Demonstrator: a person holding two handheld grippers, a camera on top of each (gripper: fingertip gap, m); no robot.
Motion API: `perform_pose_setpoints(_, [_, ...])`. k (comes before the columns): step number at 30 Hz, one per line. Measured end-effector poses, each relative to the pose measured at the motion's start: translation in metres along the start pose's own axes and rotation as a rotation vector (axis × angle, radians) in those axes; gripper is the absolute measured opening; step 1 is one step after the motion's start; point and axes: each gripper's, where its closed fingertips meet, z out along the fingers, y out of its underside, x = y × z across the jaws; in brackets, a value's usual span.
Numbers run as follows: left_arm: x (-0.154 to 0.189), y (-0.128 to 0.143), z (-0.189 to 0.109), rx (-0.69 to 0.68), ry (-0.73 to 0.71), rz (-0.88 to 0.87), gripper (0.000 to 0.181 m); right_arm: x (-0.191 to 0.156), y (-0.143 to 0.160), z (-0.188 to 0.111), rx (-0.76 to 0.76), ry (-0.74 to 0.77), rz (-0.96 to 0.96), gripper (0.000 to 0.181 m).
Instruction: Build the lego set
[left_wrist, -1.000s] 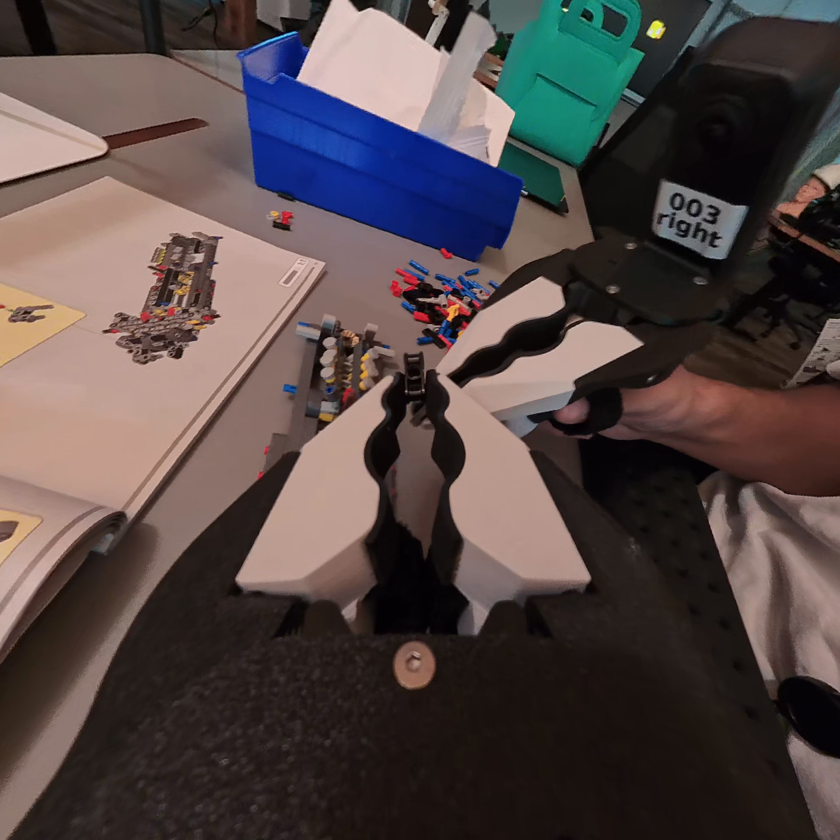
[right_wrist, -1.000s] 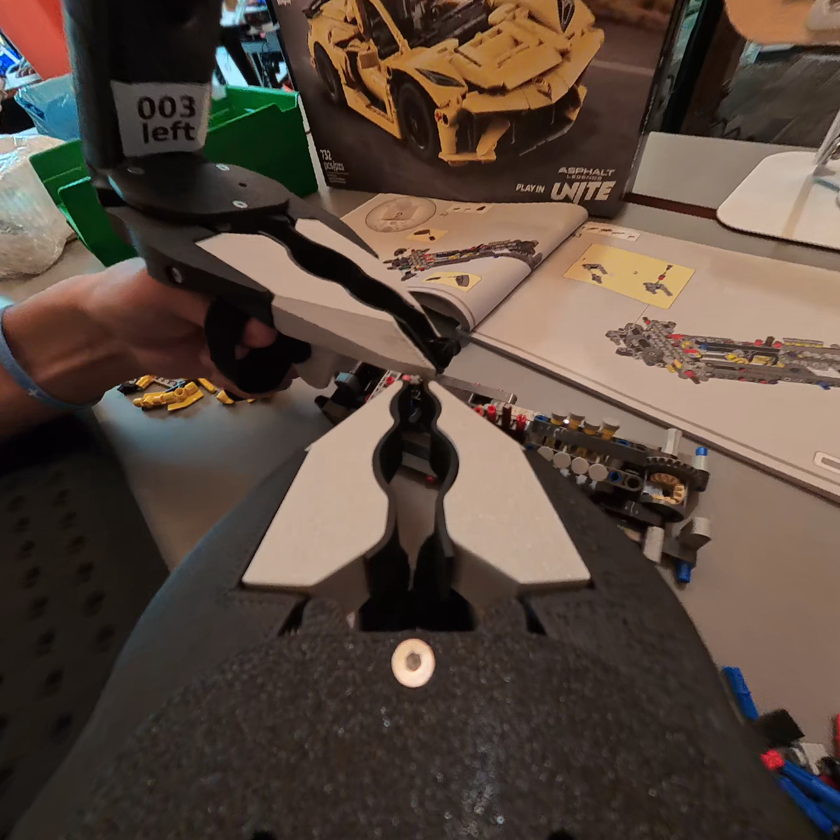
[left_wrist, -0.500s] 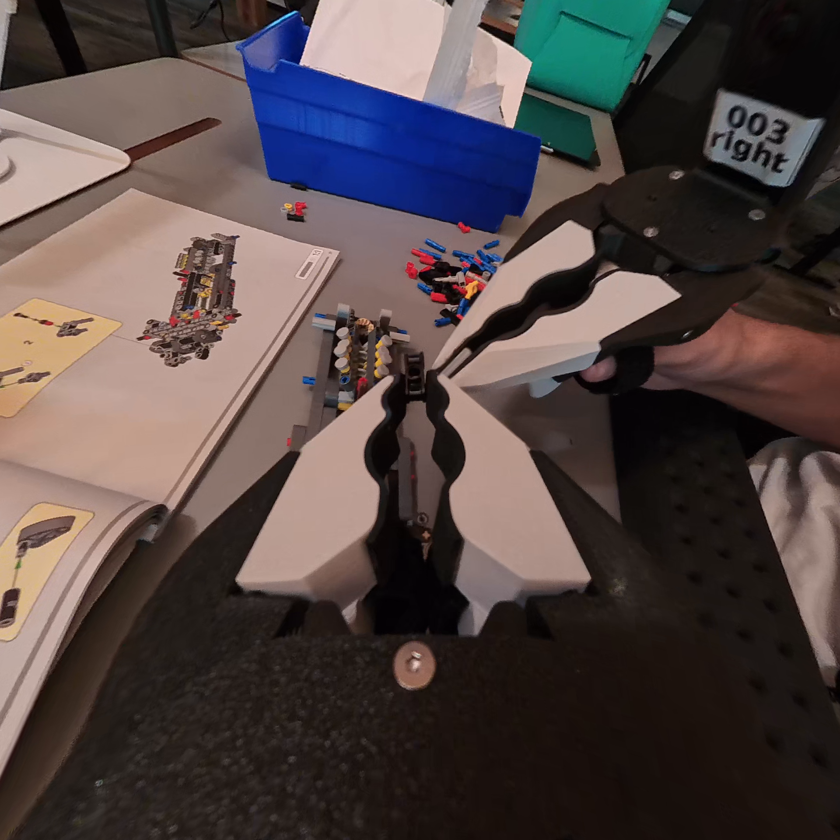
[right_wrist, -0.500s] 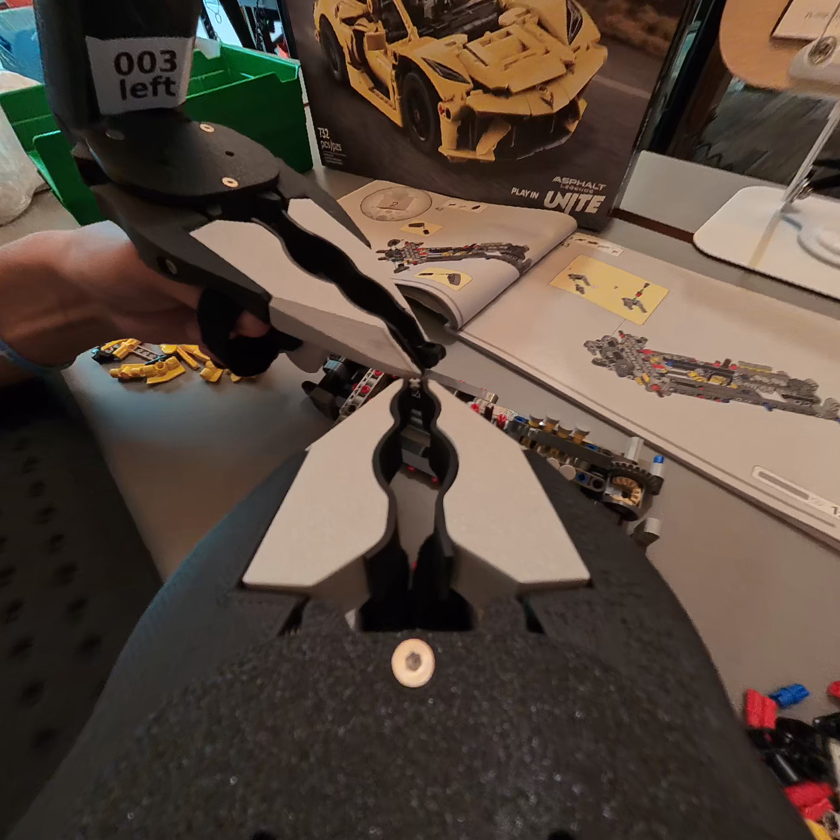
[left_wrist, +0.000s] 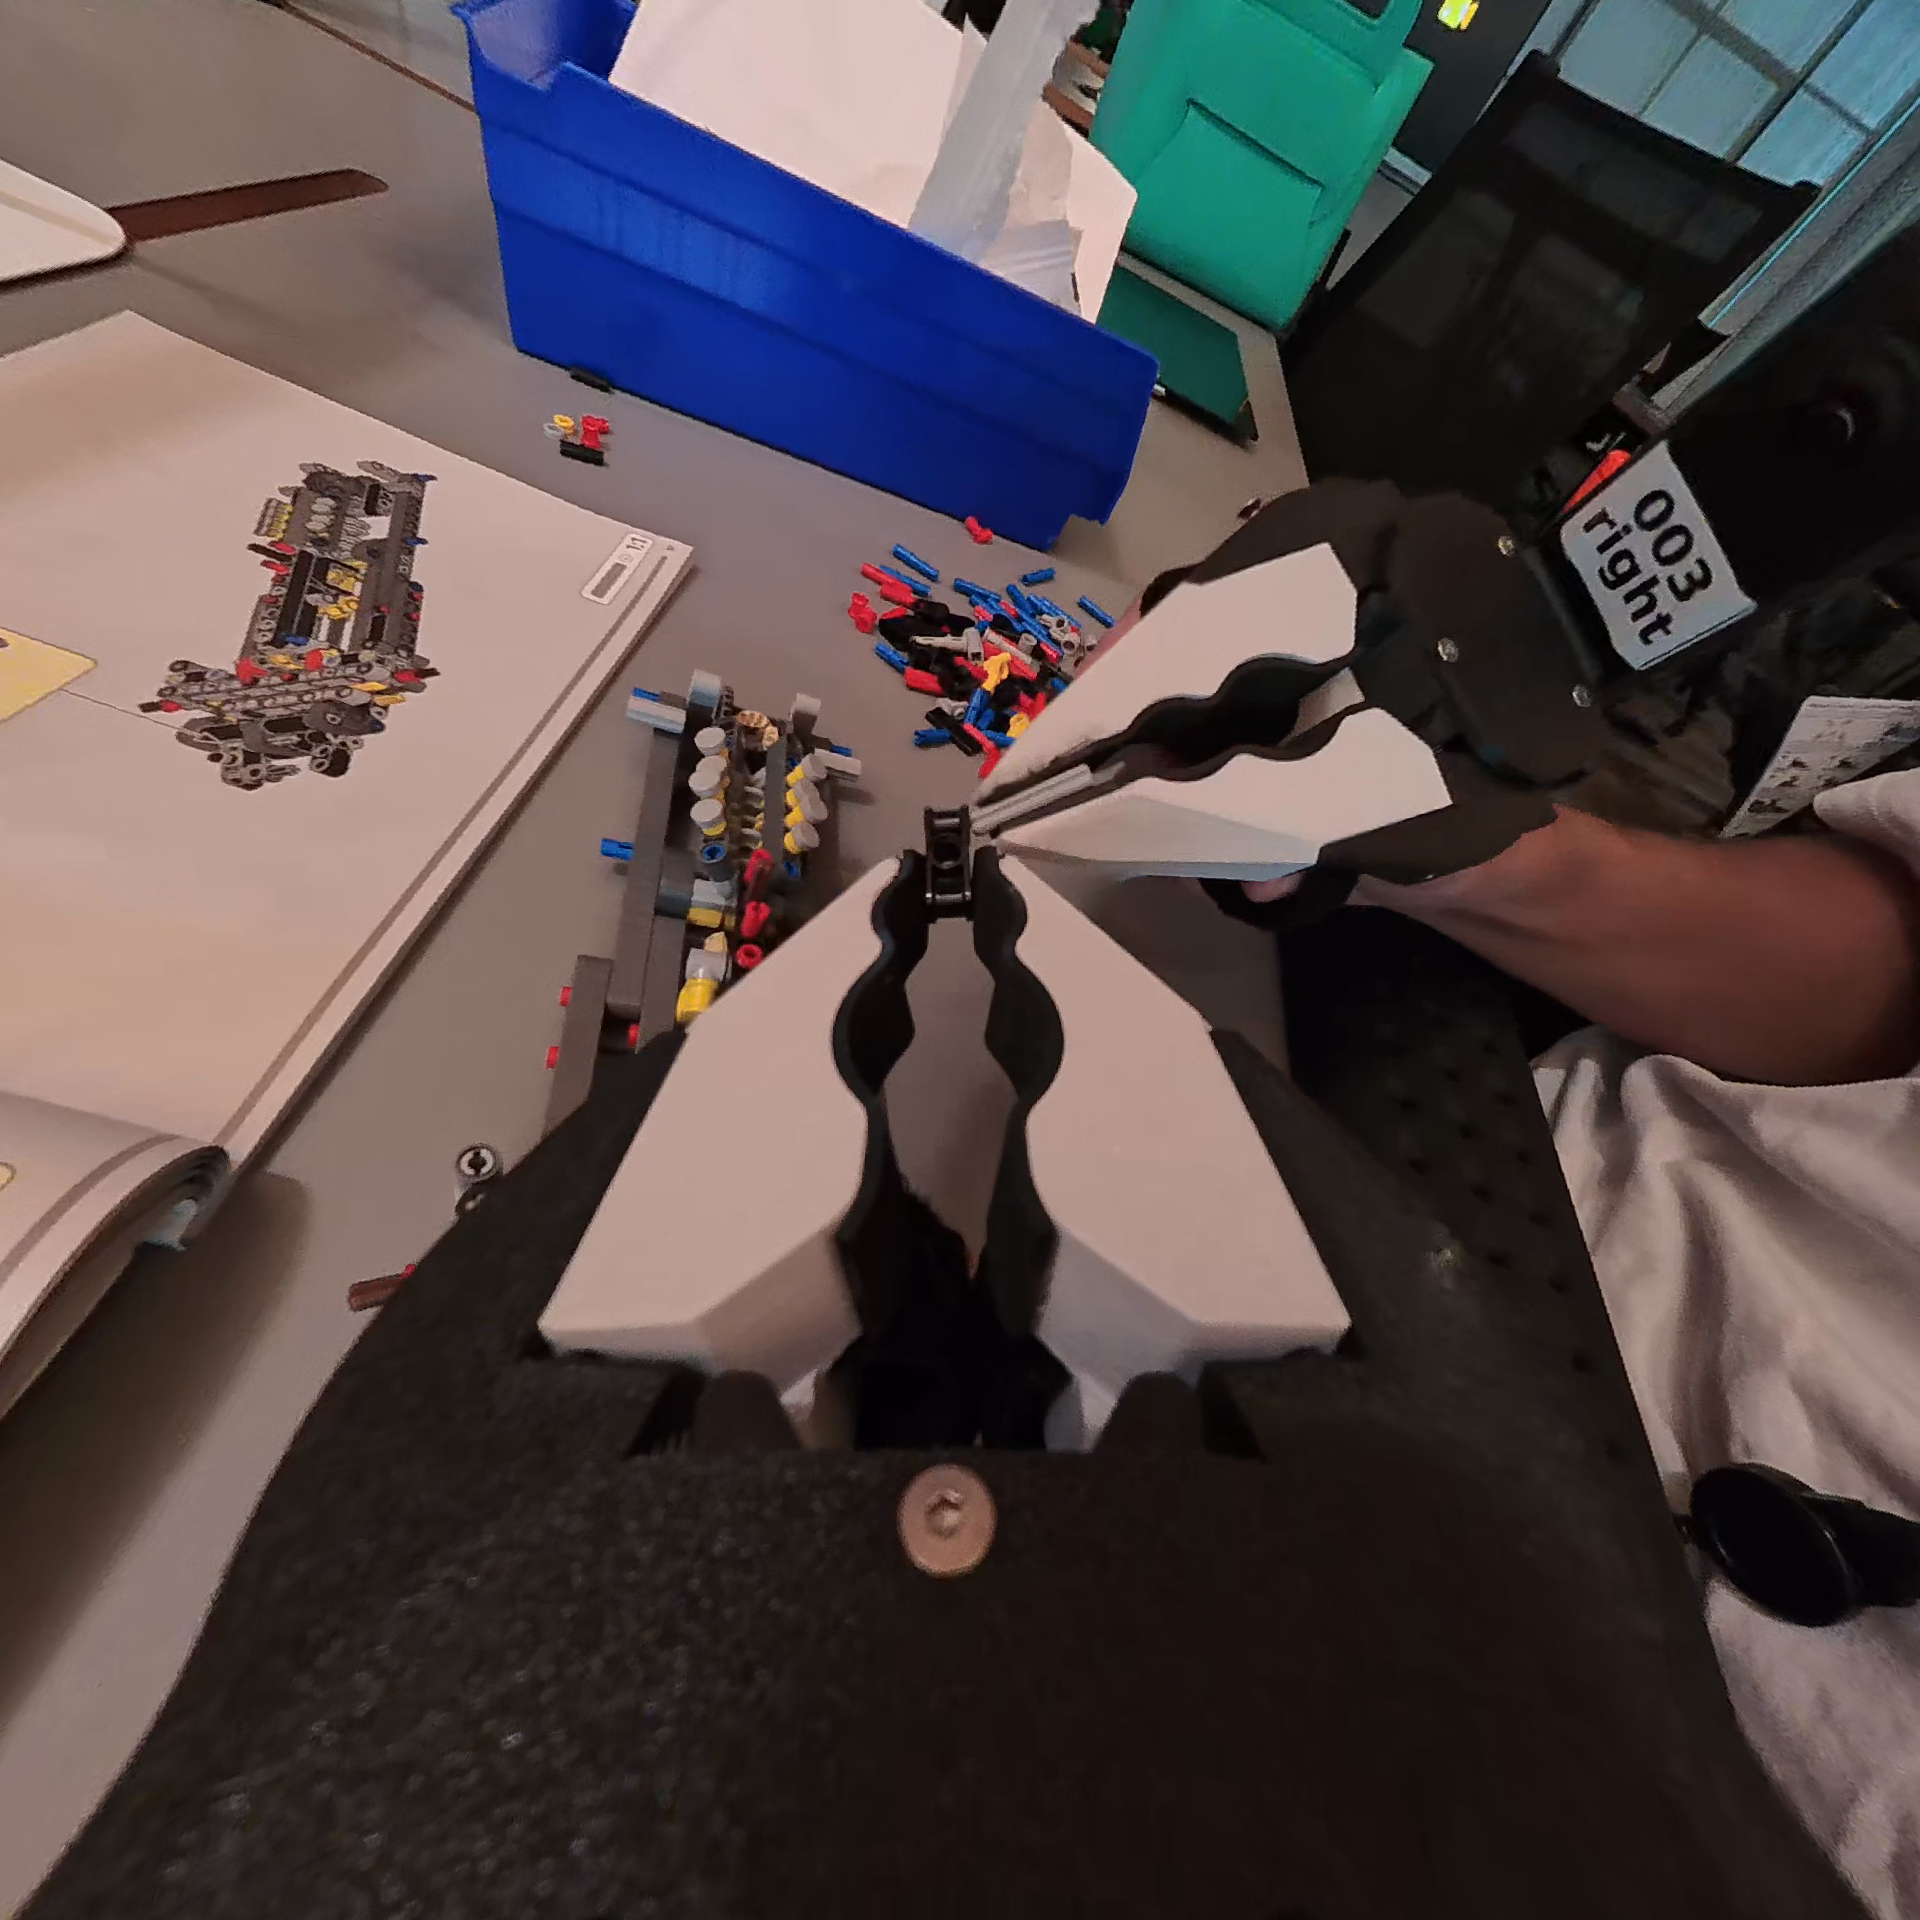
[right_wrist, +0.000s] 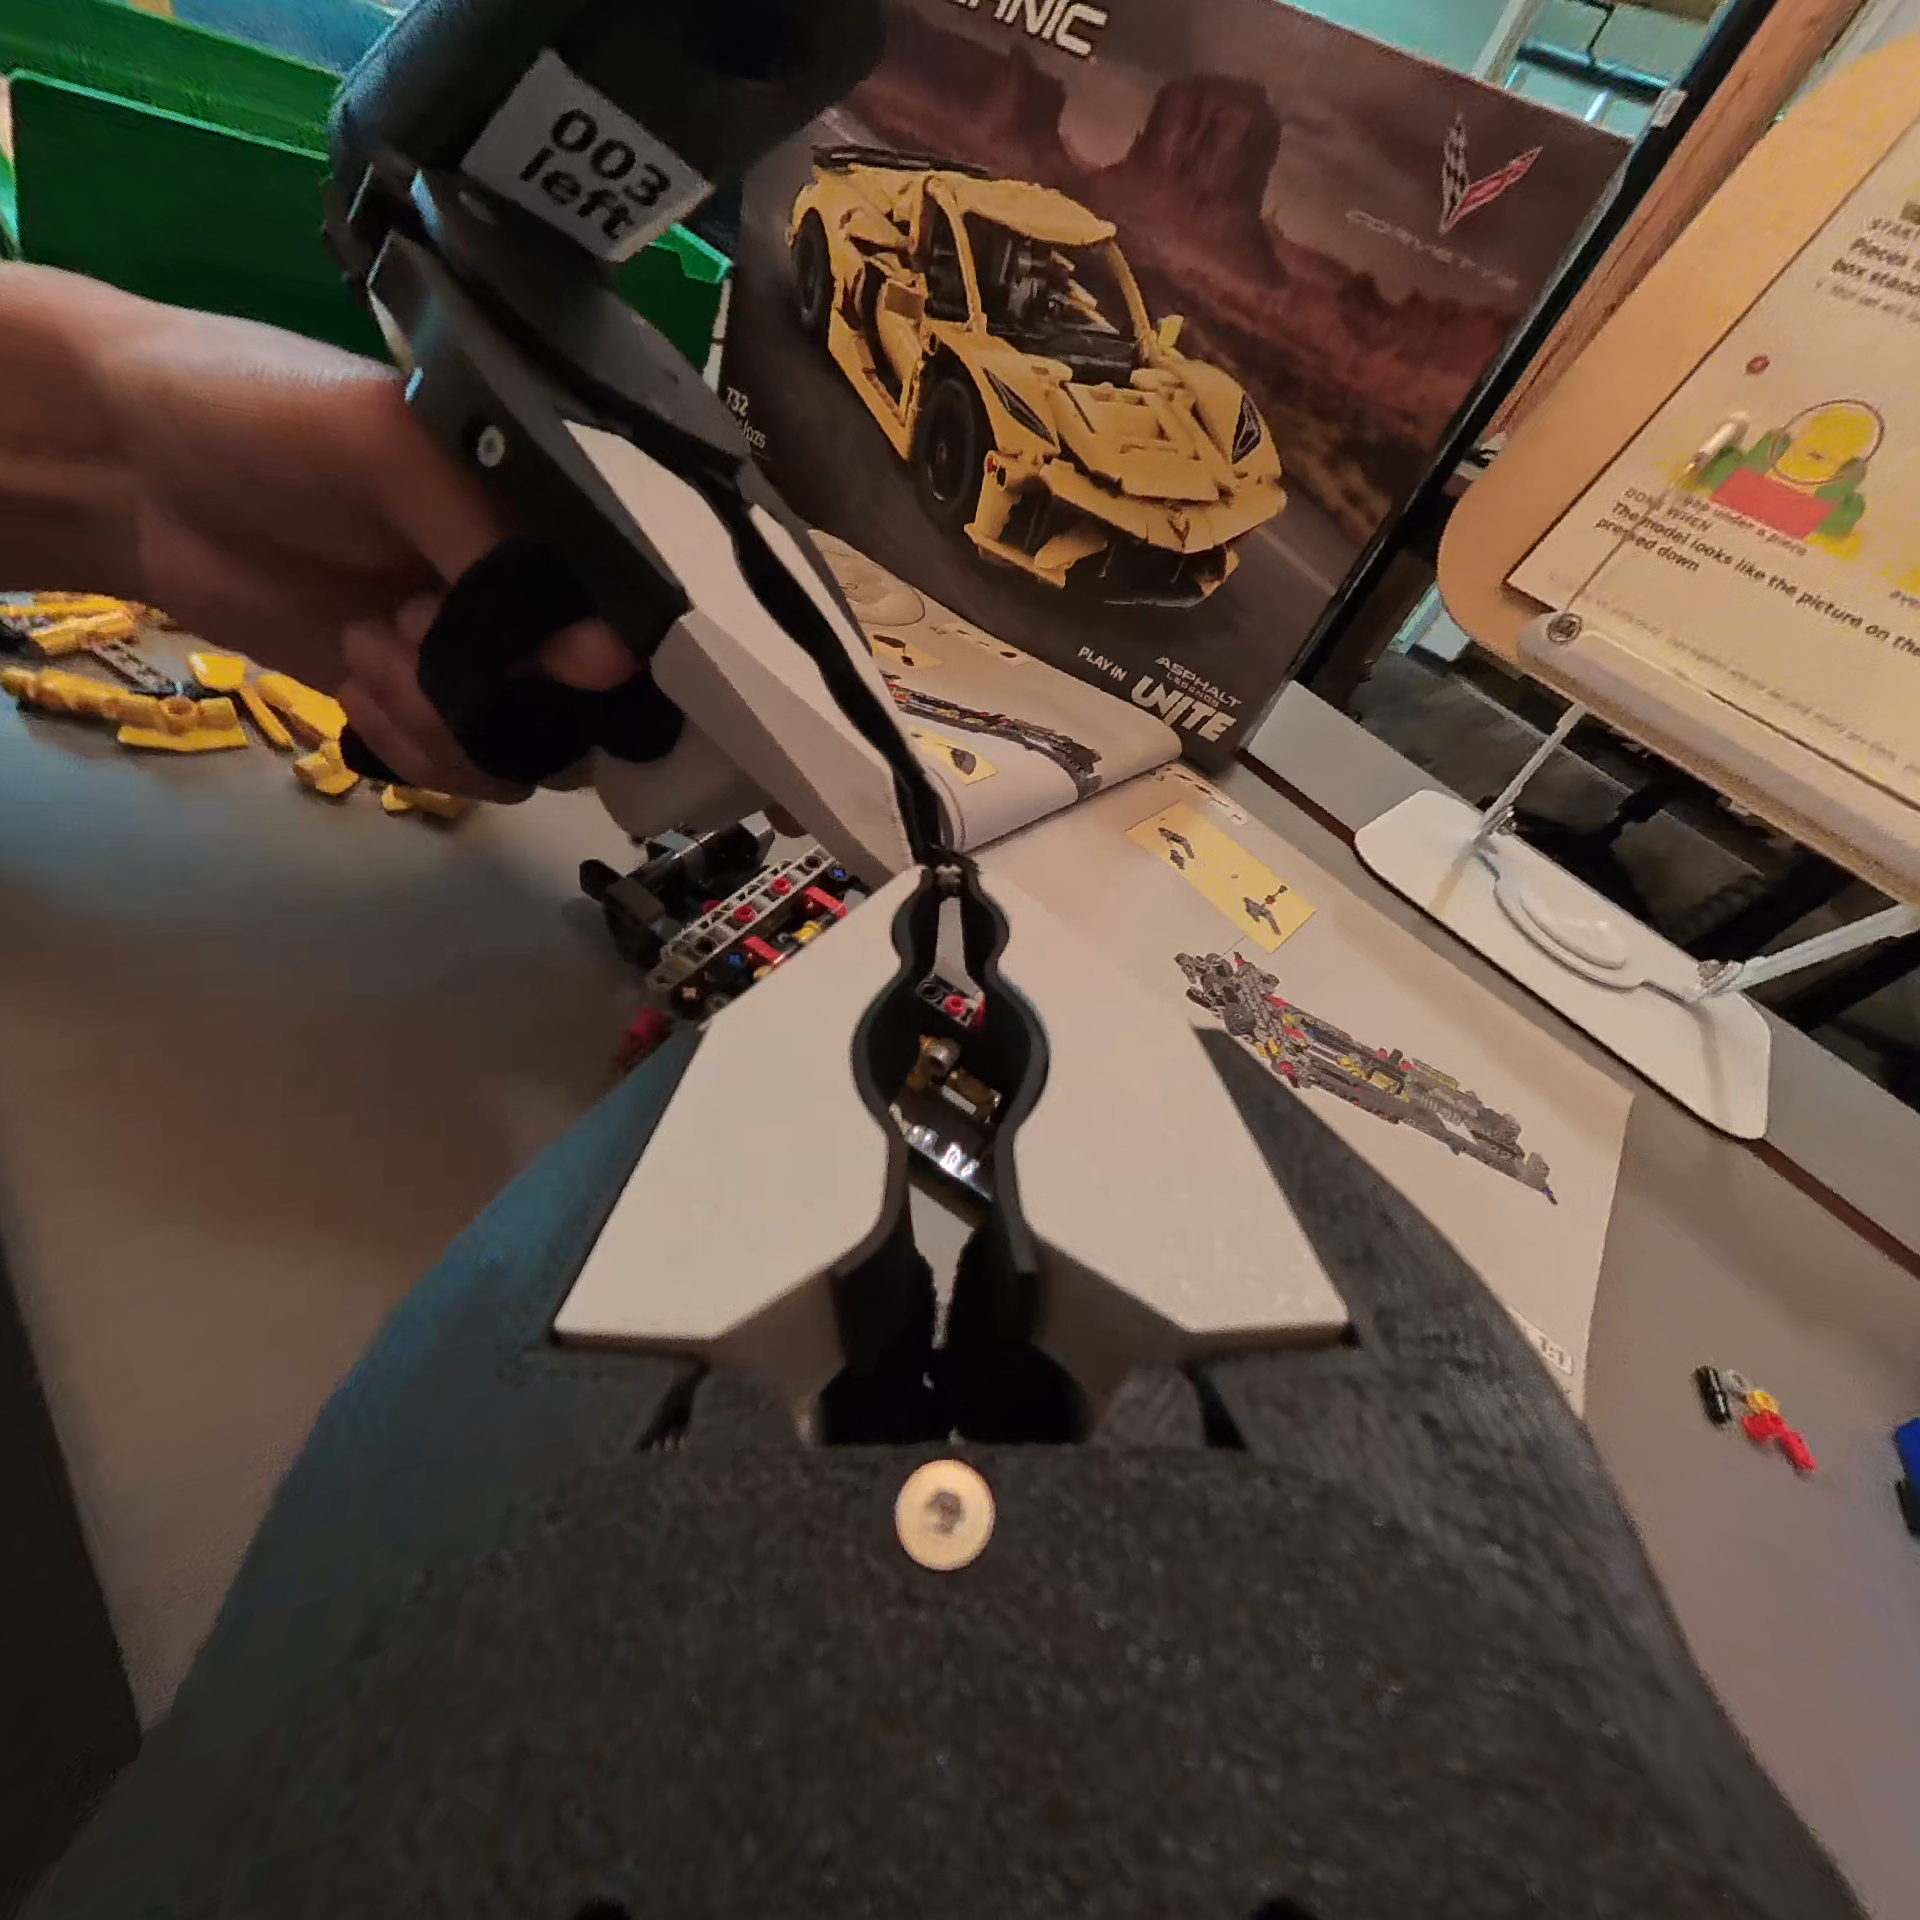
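Left gripper (left_wrist: 945, 868) pinches black connector (left_wrist: 948, 854) (right gripper (left_wrist: 987, 816) touching).

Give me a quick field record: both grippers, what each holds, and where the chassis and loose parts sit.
left gripper: shut on black connector
right gripper: shut on grey axle, tip at the connector
chassis assembly: on the table, beside the instruction booklet
loose pins: pile before the blue bin
yellow parts: on the table, behind the left gripper
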Motion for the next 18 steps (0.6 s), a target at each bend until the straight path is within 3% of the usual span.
perform_pose_setpoints(13, [0.012,0.009,-0.001,-0.052,0.025,0.181,0.007,-0.011,0.002,-0.007,-0.013,-0.116,-0.402,0.003])
perform_pose_setpoints(18, [0.017,0.010,-0.004,-0.064,0.022,0.254,0.008,-0.014,-0.001,-0.010,0.015,-0.077,-0.579,0.003])
